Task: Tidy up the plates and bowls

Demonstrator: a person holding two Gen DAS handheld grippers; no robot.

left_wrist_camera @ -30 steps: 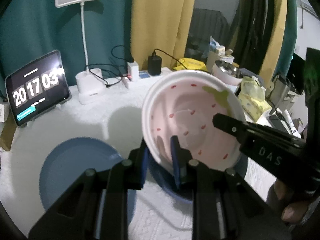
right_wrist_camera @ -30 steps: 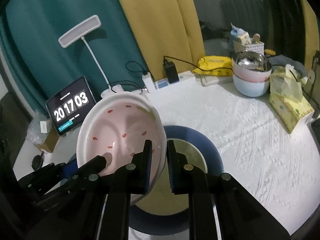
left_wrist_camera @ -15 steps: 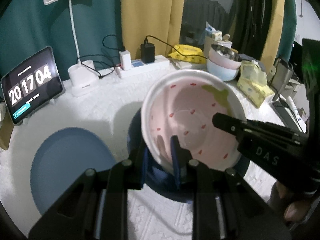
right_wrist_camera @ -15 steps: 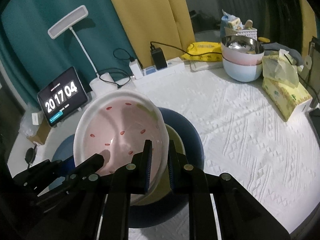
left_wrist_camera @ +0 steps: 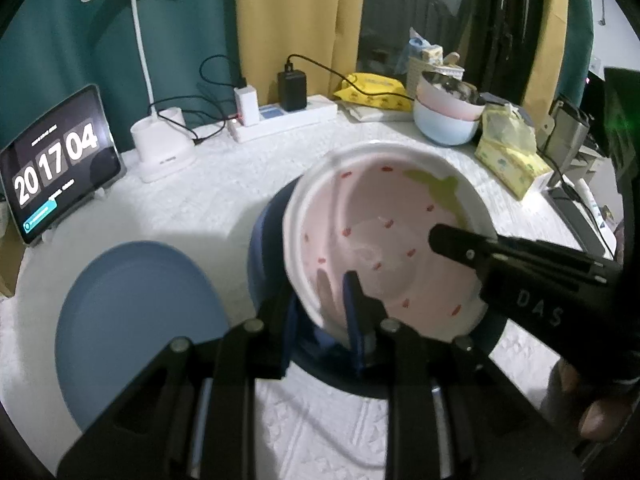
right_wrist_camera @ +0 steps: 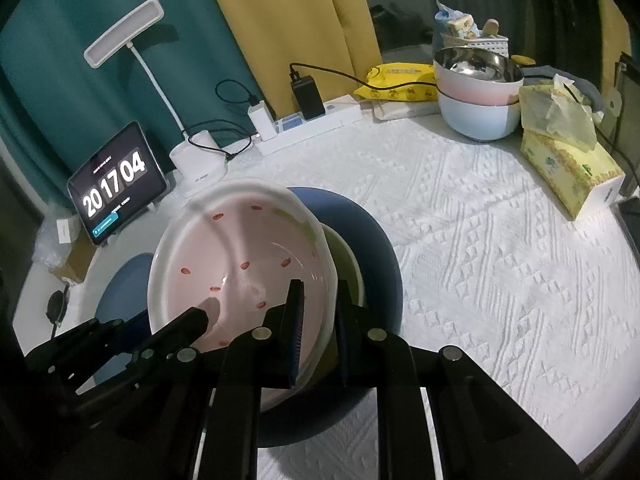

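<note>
White textured tablecloth covers the table. On it, near centre, a dark blue plate with a pale yellow-green dish nested inside; a second, lighter blue plate lies just to its left. Pink strawberry-pattern bowl, white-rimmed, is tilted directly over the dark blue plate; contact underneath cannot be made out. Left gripper straddles the bowl's near rim, one finger inside, one outside; its jaws have just been opening slightly, rim between them, outer pad's contact unclear. Right gripper is clamped on the opposite rim. Stacked bowls stand at the far right; tablet clock at the far left.
</note>
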